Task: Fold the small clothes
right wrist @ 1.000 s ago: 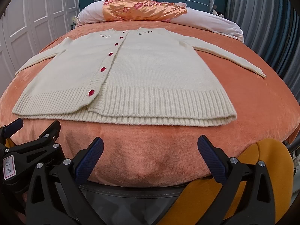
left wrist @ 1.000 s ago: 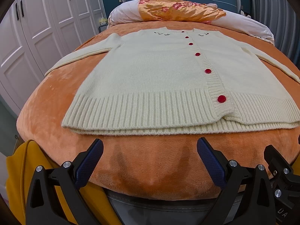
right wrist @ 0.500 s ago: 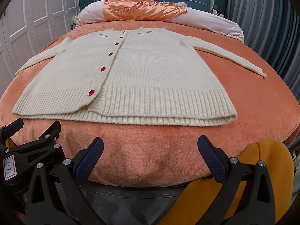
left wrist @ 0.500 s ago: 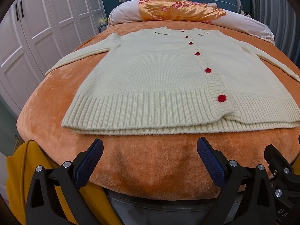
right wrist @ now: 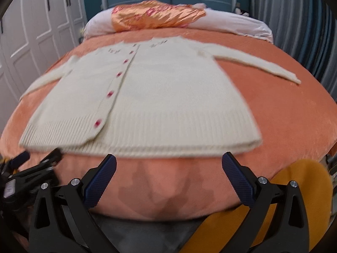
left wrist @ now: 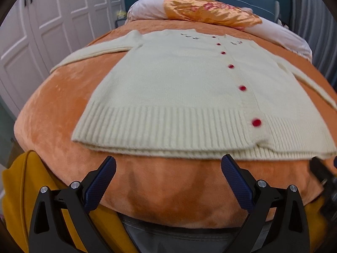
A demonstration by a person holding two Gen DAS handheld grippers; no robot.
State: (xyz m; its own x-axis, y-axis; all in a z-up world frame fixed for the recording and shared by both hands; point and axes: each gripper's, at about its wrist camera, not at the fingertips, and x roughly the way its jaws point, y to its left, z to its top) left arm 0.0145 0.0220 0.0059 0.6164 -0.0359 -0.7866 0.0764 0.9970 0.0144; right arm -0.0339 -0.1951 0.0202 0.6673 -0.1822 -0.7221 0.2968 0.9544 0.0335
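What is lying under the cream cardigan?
The cardigan lies flat on an orange blanket covering the bed. Whatever lies beneath the blanket is hidden.

Black-framed tongs (left wrist: 168,181) carry blue textured pads (left wrist: 100,184) (silver screws) beside mustard-yellow clothing (left wrist: 19,189).

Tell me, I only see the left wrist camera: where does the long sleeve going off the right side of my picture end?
Observer: The cream knitted cardigan has that sleeve stretched out straight, and its cuff lies flat on the orange plush blanket.
Operator: Is my right claw holding anything?
Observer: No. The right claw is open and empty, just short of the cardigan's ribbed hem.
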